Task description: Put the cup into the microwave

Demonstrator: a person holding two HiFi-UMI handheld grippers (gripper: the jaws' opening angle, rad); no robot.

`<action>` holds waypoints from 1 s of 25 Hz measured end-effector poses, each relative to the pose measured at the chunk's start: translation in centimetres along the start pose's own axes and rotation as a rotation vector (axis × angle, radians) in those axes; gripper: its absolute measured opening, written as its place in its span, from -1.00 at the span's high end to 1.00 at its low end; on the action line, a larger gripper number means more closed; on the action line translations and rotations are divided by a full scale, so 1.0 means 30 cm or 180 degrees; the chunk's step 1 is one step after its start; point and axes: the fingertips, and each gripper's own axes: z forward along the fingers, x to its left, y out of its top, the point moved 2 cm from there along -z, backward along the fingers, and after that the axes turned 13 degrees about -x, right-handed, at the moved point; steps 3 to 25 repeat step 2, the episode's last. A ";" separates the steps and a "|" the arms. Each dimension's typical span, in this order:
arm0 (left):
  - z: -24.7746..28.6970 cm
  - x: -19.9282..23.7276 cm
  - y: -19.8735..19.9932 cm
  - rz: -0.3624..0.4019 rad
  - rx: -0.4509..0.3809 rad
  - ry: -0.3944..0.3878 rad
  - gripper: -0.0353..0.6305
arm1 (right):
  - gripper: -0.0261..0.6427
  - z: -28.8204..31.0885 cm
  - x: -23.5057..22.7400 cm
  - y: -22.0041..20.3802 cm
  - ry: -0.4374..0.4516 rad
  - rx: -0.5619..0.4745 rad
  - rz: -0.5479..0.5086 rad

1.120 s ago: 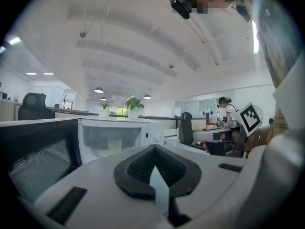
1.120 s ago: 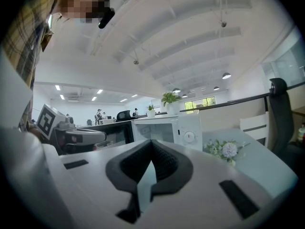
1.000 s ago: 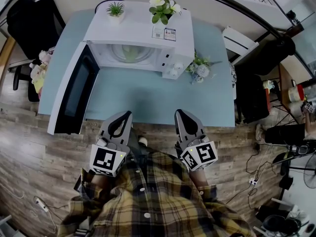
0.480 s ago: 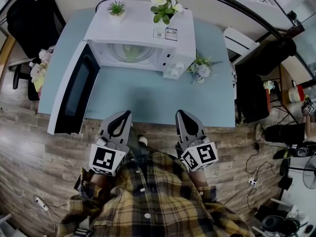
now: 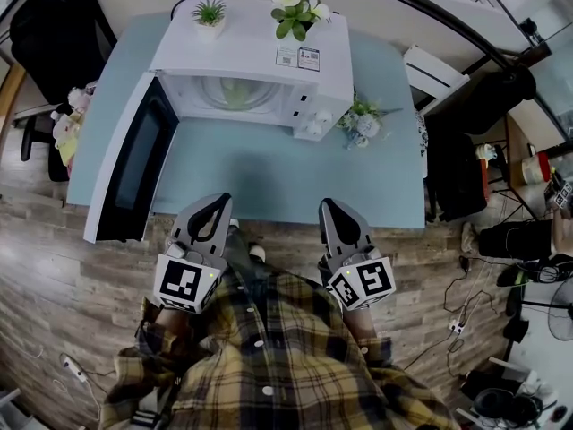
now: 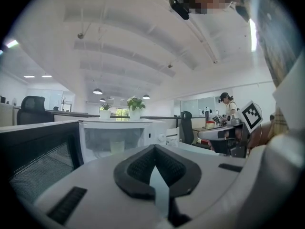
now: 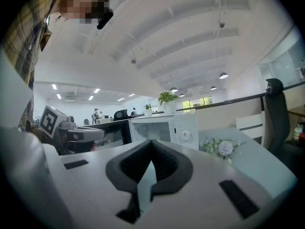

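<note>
Both grippers were empty. The left gripper point(image 5: 215, 201) had its jaws closed tip to tip with nothing between them, clear in its own view point(image 6: 154, 148). Same for the right gripper point(image 5: 329, 206): jaws together, no load point(image 7: 151, 142).

They were held side by side at the near edge of the blue table point(image 5: 269, 173), both pointed toward the far side and well apart from the microwave point(image 5: 269, 56).

The microwave door point(image 5: 134, 164) hung wide open, swung out to the near left. The cup point(image 5: 235, 98) looked to be inside the cavity on the turntable; it showed as a pale shape in the left gripper view point(image 6: 116, 146).

A small potted plant point(image 5: 209, 16) and a flowering plant point(image 5: 297, 12) stood on top of the microwave, with a flower bunch point(image 5: 363, 124) just right of it.
</note>
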 end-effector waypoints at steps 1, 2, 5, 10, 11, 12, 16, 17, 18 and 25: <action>0.004 -0.002 0.001 -0.0002 -0.0005 -0.0013 0.92 | 0.91 0.000 -0.003 0.000 -0.0003 0.0000 -0.0003; 0.009 -0.004 0.002 -0.0005 -0.0011 -0.0026 0.92 | 0.91 0.000 -0.005 0.000 -0.0005 0.0001 -0.0006; 0.009 -0.004 0.002 -0.0005 -0.0011 -0.0026 0.92 | 0.91 0.000 -0.005 0.000 -0.0005 0.0001 -0.0006; 0.009 -0.004 0.002 -0.0005 -0.0011 -0.0026 0.92 | 0.91 0.000 -0.005 0.000 -0.0005 0.0001 -0.0006; 0.009 -0.004 0.002 -0.0005 -0.0011 -0.0026 0.92 | 0.91 0.000 -0.005 0.000 -0.0005 0.0001 -0.0006; 0.009 -0.004 0.002 -0.0005 -0.0011 -0.0026 0.92 | 0.91 0.000 -0.005 0.000 -0.0005 0.0001 -0.0006; 0.009 -0.004 0.002 -0.0005 -0.0011 -0.0026 0.92 | 0.91 0.000 -0.005 0.000 -0.0005 0.0001 -0.0006; 0.009 -0.004 0.002 -0.0005 -0.0011 -0.0026 0.92 | 0.91 0.000 -0.005 0.000 -0.0005 0.0001 -0.0006; 0.009 -0.004 0.002 -0.0005 -0.0011 -0.0026 0.92 | 0.91 0.000 -0.005 0.000 -0.0005 0.0001 -0.0006; 0.009 -0.004 0.002 -0.0005 -0.0011 -0.0026 0.92 | 0.91 0.000 -0.005 0.000 -0.0005 0.0001 -0.0006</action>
